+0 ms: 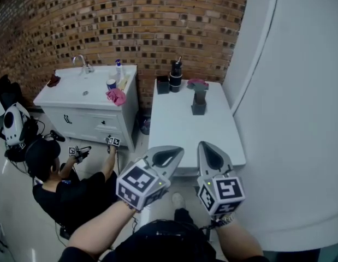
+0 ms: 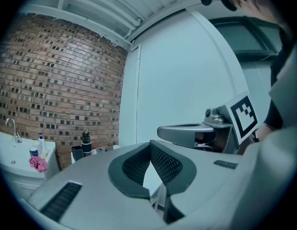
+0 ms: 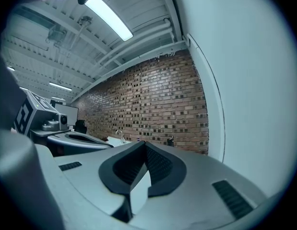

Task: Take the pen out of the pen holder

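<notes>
At the far end of the white table (image 1: pixel 179 130) stands a dark pen holder (image 1: pixel 199 107) with a dark pen (image 1: pixel 200 95) upright in it. Both grippers hover side by side over the table's near edge, well short of the holder and pointing towards it. My left gripper (image 1: pixel 181 150) (image 2: pixel 149 143) has its jaws together with nothing between them. My right gripper (image 1: pixel 205 145) (image 3: pixel 144 143) is also shut and empty. In the left gripper view the right gripper (image 2: pixel 196 133) shows beside it; the holder is hidden behind the jaws there.
Behind the holder lie a pink cloth (image 1: pixel 197 83), a black bottle (image 1: pixel 176 74) (image 2: pixel 86 143) and a black box (image 1: pixel 162 84). A white sink cabinet (image 1: pixel 87 100) stands to the left. A person (image 1: pixel 59 184) sits on the floor there. A white wall (image 1: pixel 289 119) borders the right.
</notes>
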{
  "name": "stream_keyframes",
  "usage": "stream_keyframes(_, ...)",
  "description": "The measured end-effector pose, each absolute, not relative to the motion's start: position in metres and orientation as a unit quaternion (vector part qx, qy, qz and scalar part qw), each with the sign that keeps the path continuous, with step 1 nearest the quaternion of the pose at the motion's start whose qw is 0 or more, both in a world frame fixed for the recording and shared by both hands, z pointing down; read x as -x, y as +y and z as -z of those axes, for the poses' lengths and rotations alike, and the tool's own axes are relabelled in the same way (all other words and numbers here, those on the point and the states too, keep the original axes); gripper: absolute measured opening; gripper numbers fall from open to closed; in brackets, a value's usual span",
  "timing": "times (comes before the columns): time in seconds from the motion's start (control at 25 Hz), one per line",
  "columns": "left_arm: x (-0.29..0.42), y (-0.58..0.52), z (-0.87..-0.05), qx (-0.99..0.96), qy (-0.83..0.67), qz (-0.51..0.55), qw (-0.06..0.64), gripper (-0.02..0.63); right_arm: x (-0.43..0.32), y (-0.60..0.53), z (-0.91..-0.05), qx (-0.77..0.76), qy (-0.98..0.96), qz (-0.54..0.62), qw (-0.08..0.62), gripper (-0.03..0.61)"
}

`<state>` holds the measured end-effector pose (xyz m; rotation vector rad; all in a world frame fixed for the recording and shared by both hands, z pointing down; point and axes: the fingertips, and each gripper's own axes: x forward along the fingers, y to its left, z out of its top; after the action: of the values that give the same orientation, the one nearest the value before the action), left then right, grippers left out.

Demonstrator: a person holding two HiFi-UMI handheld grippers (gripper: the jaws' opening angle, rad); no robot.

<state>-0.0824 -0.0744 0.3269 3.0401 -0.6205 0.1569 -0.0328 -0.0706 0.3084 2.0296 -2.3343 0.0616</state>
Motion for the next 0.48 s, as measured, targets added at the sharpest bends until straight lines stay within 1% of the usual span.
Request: stream_keyframes(0.48, 0.016, -0.159, -0.342, -0.976, -0.198, -0.081, 0.034, 0.003, -0.034, -0.16, -0.325, -0.654, -0.754, -0.056, 0.014, 0.012)
